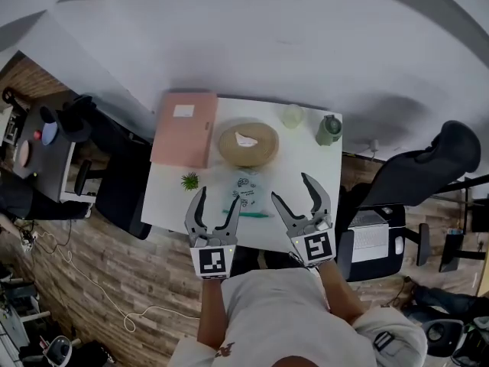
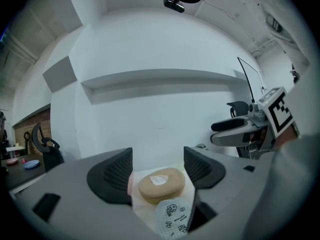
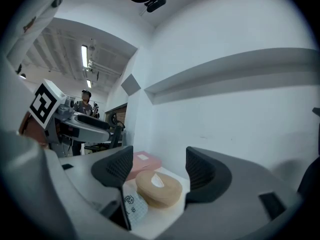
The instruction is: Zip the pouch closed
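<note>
Pouch (image 1: 246, 193) is laid flat below and between the left gripper (image 1: 219, 196) and right gripper (image 1: 290, 186), both spread and empty; beyond them, tissue (image 1: 244, 138) is held in a round box (image 1: 265, 153).

Print on pouch (image 1: 246, 193) unreadable.

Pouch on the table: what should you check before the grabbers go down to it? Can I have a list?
1. Left gripper jaws apart, holding nothing: ok.
2. Right gripper jaws apart, holding nothing: ok.
3. Pouch lies flat on the table, in front of both grippers: ok.
4. Teal zip runs along the pouch's near edge, facing the grippers: ok.
5. Whether the zip is open, and where its slider sits: cannot tell, too small.
6. Small plant and tan tissue holder stand apart from the pouch: ok.
</note>
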Demonstrator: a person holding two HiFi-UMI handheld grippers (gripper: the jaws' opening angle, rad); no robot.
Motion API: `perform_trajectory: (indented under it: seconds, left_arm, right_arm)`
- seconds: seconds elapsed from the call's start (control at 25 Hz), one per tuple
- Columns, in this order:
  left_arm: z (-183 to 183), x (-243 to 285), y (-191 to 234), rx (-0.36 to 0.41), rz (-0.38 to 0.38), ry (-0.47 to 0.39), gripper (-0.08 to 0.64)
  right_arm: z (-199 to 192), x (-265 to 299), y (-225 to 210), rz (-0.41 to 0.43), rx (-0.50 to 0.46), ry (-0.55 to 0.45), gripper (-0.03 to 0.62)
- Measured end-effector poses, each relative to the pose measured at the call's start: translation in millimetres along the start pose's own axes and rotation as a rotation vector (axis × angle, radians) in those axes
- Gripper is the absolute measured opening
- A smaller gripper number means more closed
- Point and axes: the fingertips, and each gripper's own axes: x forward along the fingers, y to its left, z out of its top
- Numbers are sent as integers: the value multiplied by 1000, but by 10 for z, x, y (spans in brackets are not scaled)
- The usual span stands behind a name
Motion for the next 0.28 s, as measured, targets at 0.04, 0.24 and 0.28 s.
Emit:
perform_trajectory:
  seconds: [0.04, 0.24, 0.28]
  left_arm:
    - [6, -11, -8, 8, -2, 4, 308]
    - [6, -60, -50, 12, -11, 20, 327]
    - [2, -73, -50, 12, -11, 24, 327]
  right_arm:
    - [-7, -10, -1, -1, 3, 2, 318]
    - [-36, -61, 15, 0, 4, 18, 318]
    - [-37, -67, 26, 1, 3, 20, 318]
